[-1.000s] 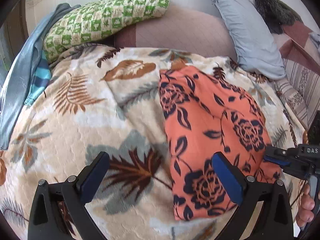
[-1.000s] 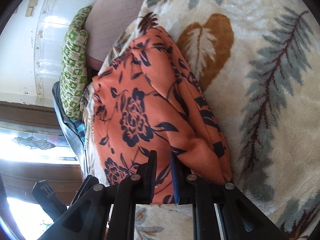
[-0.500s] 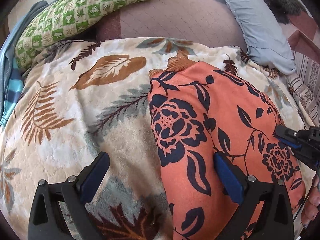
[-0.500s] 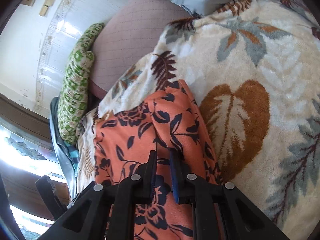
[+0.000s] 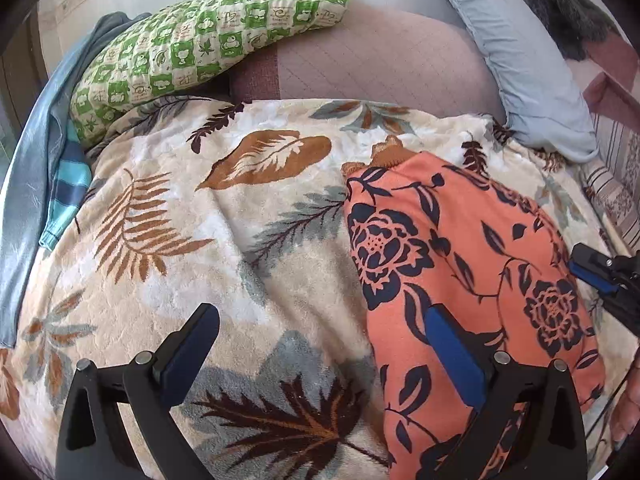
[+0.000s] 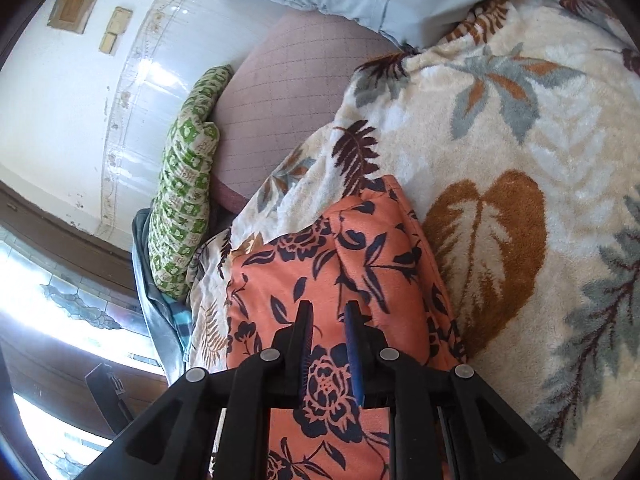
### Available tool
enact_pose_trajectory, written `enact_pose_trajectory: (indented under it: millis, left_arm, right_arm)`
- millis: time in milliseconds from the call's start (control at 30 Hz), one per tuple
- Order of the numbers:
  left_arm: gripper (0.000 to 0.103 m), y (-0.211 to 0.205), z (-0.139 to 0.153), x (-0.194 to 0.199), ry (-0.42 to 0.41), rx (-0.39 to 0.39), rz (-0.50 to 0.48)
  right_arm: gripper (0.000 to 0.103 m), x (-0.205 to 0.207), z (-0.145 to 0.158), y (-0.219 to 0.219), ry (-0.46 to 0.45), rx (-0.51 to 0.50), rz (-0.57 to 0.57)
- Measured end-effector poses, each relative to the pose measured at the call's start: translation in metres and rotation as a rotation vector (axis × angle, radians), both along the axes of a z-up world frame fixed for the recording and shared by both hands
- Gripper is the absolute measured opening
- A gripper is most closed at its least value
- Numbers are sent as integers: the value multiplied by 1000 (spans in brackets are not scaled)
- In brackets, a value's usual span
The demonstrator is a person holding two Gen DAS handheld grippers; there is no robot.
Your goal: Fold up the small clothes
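We see a leaf-print blanket point(image 5: 168, 248) across the bed, and on its right side lies the folded orange garment point(image 5: 460, 264). Our left claw point(image 5: 320, 344) gapes wide, holding nothing, one finger over the garment's edge. Our right claw point(image 6: 329, 336) is slightly parted above the cloth, not gripping it.

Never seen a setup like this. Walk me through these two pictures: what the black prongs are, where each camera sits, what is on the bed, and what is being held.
No robot here: a person holds a two-finger tool in each hand, each carrying a fisheye camera looking along its fingers. In the left tool's picture, the left gripper is wide open above a leaf-print blanket. An orange flowered garment, folded over, lies on the blanket. The right gripper has its fingers slightly apart over that garment; whether it pinches cloth is unclear. Behind lie a green checked pillow and a grey-blue pillow.
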State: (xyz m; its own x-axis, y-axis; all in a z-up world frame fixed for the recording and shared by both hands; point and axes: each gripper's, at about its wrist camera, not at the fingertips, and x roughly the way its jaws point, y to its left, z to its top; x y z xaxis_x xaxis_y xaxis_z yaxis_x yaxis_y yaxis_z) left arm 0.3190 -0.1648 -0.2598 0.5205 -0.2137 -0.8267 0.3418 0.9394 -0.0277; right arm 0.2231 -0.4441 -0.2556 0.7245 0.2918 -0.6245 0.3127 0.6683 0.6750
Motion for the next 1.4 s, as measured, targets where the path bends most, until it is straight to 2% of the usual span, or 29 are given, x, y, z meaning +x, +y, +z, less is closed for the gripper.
enact_pose_trajectory:
  millis: [100, 167, 233, 467, 700, 1233, 1400]
  left_arm:
    - [103, -8, -10, -1, -35, 48, -22]
    - [103, -13, -12, -2, -68, 89, -39]
    - [103, -20, -15, -4, -97, 136, -63]
    - [103, -26, -19, -3, -108, 161, -65]
    - [103, -25, -19, -3, -110, 155, -61]
    - [103, -24, -20, -3, -91, 150, -45]
    - [103, -13, -13, 1, -13, 84, -5]
  right_arm:
    - [19, 6, -9, 9, 58, -50, 6]
    - [18, 9, -22, 5, 93, -27, -12]
    - [18, 9, -29, -1, 88, 18, -31]
    - [18, 12, -24, 6, 96, -47, -12]
    - [18, 10, -24, 5, 89, -23, -18]
    - [18, 11, -25, 8, 88, -52, -21]
    - [18, 10, -20, 6, 72, -48, -13]
